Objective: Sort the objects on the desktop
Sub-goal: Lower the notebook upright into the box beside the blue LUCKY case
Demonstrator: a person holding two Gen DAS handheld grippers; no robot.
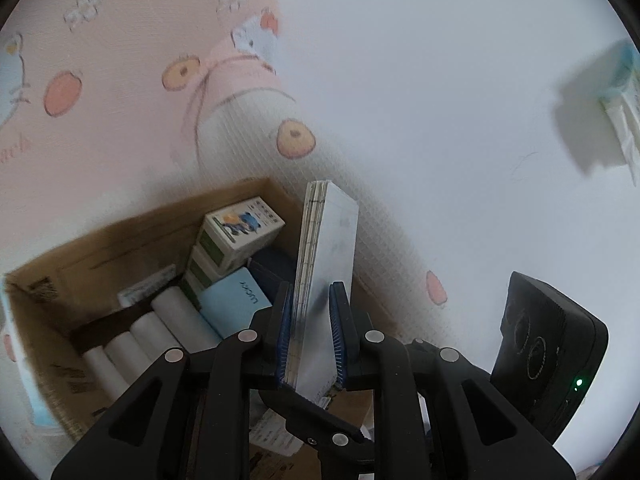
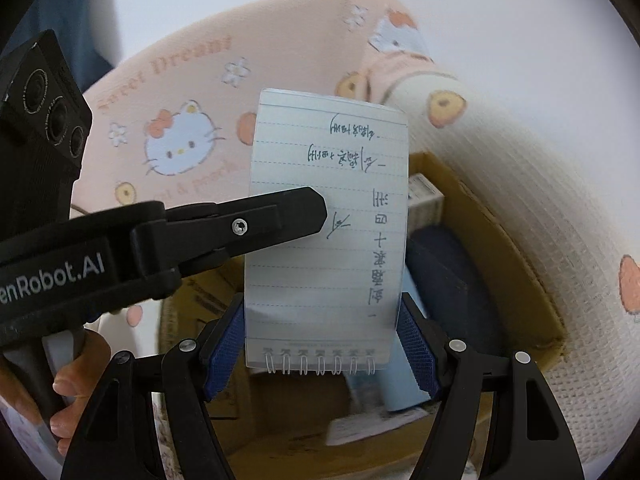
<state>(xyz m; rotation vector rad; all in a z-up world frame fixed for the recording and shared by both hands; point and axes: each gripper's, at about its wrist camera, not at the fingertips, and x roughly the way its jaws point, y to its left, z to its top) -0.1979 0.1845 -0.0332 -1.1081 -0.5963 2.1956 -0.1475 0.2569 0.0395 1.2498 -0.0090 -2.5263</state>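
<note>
Both grippers hold one spiral notepad [image 2: 326, 236] above an open cardboard box [image 1: 60, 264]. The left gripper [image 1: 311, 334] points downward at a slant and clamps the pad edge-on through its thickness, jaws narrow, blue pads pressed to both faces. The right gripper [image 2: 322, 350] tilts down more steeply; its jaws stand moderately wide, gripping the pad across its width near the wire binding, the handwritten page facing its camera. A person's hand [image 2: 74, 376] grips the left gripper's handle.

In the box: four white rolls [image 1: 138, 340] side by side along the near wall, two stacked green-and-white cartons [image 1: 236, 236] at the far corner, one light-blue booklet [image 1: 234, 306] and one dark navy item [image 1: 272, 266] — beside them. A pink cartoon-print cloth [image 1: 120, 80] lies past the box's far edge.
</note>
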